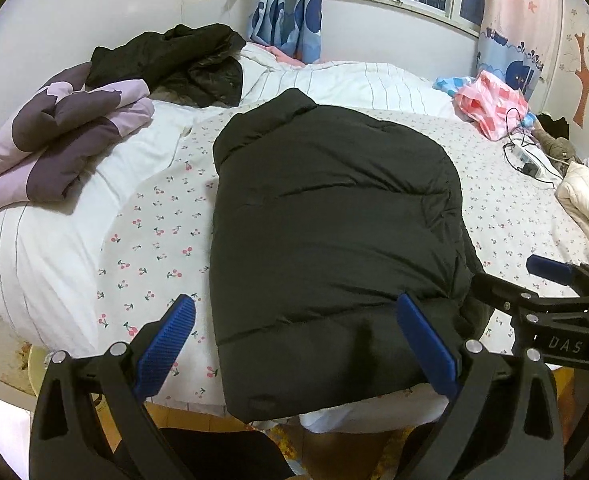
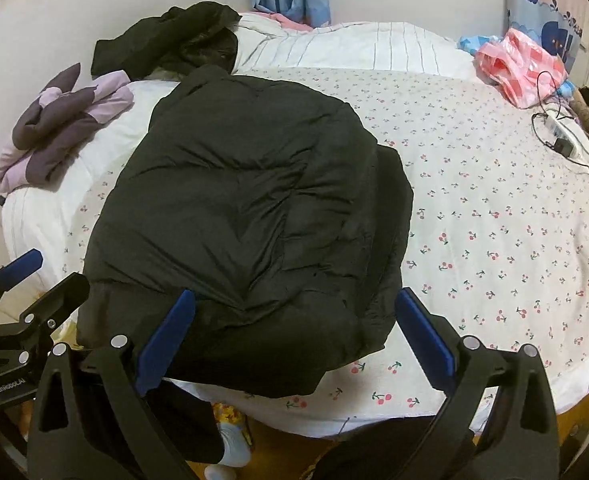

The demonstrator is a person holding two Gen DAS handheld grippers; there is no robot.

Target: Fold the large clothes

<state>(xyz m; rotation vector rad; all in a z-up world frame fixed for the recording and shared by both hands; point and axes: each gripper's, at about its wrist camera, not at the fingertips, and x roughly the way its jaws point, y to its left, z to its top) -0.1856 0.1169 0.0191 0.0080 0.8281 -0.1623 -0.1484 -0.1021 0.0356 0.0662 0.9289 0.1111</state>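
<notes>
I've got both grippers spread wide, gripping nothing. The black jacket (image 1: pixel 334 216) lies folded on the bed (image 1: pixel 150 232), just ahead of the left gripper (image 1: pixel 294 344) and between the right gripper's (image 2: pixel 294 340) fingers. I read "DAS" on the right gripper, "GenROBOT.AI" on the left.

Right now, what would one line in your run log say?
black puffer jacket: folded, flat on cherry-print sheet | left gripper: open, empty | right gripper: open, empty | both at jacket's near edge
</notes>
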